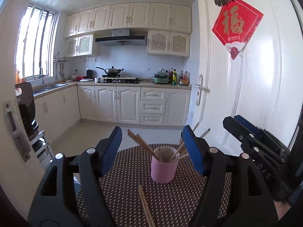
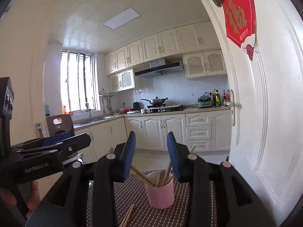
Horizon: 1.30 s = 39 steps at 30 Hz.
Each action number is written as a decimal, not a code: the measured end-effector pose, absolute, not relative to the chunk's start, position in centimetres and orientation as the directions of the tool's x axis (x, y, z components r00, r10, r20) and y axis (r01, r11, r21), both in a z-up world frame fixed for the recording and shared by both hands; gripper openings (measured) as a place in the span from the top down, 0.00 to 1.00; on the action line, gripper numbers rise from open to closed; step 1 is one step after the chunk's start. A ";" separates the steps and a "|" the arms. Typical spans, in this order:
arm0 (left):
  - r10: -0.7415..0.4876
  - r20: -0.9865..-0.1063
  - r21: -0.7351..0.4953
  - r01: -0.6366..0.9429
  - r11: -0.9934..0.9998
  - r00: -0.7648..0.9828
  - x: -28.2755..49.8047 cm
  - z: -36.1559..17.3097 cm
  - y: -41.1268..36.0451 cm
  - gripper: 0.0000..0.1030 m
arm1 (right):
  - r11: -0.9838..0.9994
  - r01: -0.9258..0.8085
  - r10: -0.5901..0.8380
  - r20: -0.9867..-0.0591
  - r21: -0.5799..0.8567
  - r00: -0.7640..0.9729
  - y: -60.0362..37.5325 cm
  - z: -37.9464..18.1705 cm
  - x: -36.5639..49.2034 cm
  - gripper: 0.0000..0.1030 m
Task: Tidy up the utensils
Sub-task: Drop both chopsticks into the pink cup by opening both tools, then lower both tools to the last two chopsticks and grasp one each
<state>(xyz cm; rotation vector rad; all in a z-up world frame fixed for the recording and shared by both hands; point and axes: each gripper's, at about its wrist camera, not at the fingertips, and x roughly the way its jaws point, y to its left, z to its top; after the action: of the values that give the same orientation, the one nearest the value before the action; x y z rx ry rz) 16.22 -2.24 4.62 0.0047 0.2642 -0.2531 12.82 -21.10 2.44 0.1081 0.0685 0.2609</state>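
A pink cup point(image 1: 164, 170) stands on a brown dotted placemat point(image 1: 170, 198) and holds several wooden chopsticks point(image 1: 144, 145). More chopsticks point(image 1: 145, 206) lie loose on the mat in front of the cup. My left gripper point(image 1: 151, 136) is open and empty, raised behind the cup. My right gripper point(image 2: 151, 143) is open and empty, above the cup point(image 2: 161, 193). It also shows at the right of the left wrist view point(image 1: 246, 130). The loose chopsticks point(image 2: 127, 215) lie left of the cup in the right wrist view.
A white door point(image 1: 246, 75) with a red paper sign point(image 1: 236, 26) stands close on the right. A dark appliance on a stool point(image 1: 25, 104) is at the left. Kitchen cabinets, a stove with a wok point(image 1: 112, 71) and a sink are beyond.
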 end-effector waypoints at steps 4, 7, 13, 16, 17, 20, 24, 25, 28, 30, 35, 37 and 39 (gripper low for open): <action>-0.230 -0.292 -0.005 0.239 0.971 0.928 14.8 4.3 -1.1 0.32 | 0.957 -0.272 0.281 -0.092 0.096 0.955 -19.9 1.9 11.1 0.65; -0.225 -0.335 0.016 0.244 0.970 0.915 14.1 3.5 -0.3 0.29 | 0.952 -0.290 0.302 -0.129 0.099 0.945 -19.1 1.3 10.3 0.65; -0.199 -0.460 0.021 0.235 0.972 0.865 14.6 0.6 1.5 0.28 | 0.938 -0.335 0.348 -0.220 0.093 0.912 -17.0 -0.8 9.8 0.64; -0.185 -0.514 0.008 0.220 0.975 0.838 15.2 -0.9 2.5 0.28 | 0.933 -0.346 0.358 -0.297 0.094 0.885 -16.0 -2.2 10.7 0.63; -0.182 -0.538 0.004 0.219 0.976 0.823 15.6 -1.5 2.8 0.28 | 0.933 -0.347 0.359 -0.325 0.094 0.875 -15.7 -2.8 11.2 0.62; -0.180 -0.625 -0.023 0.213 0.977 0.760 17.1 -3.9 3.7 0.28 | 0.927 -0.361 0.369 -0.413 0.101 0.833 -14.7 -4.6 12.7 0.61; -0.235 -0.708 -0.129 0.205 0.970 0.666 19.4 -7.2 4.6 0.28 | 0.930 -0.348 0.361 -0.483 0.119 0.798 -13.9 -6.8 14.5 0.61; -0.249 -0.719 -0.147 0.208 0.967 0.649 19.7 -7.8 4.5 0.28 | 0.933 -0.334 0.356 -0.502 0.137 0.789 -14.2 -7.5 15.1 0.60; -0.283 -0.772 -0.199 0.206 0.958 0.570 21.3 -10.4 4.0 0.29 | 0.935 -0.302 0.353 -0.548 0.185 0.759 -14.9 -9.2 16.3 0.60; -0.304 -0.795 -0.229 0.206 0.952 0.525 22.2 -11.9 3.6 0.29 | 0.939 -0.279 0.345 -0.567 0.203 0.748 -15.5 -9.7 16.9 0.59; -0.325 -0.840 -0.268 0.190 0.945 0.435 24.2 -14.6 2.2 0.49 | 0.931 -0.258 0.363 -0.605 0.256 0.709 -16.8 -11.4 18.2 0.56; -0.323 -0.851 -0.271 0.181 0.945 0.413 25.0 -15.6 1.7 0.50 | 0.930 -0.254 0.367 -0.617 0.266 0.696 -17.0 -11.9 18.7 0.55; -0.311 -0.863 -0.262 0.173 0.949 0.399 25.5 -16.4 1.4 0.54 | 0.928 -0.254 0.370 -0.623 0.271 0.689 -17.1 -12.3 18.8 0.55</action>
<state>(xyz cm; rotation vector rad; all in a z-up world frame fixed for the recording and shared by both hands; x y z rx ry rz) 25.54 1.37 -16.36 -0.1376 1.1199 -0.3073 18.83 -17.10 -12.31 0.1690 0.7317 0.3508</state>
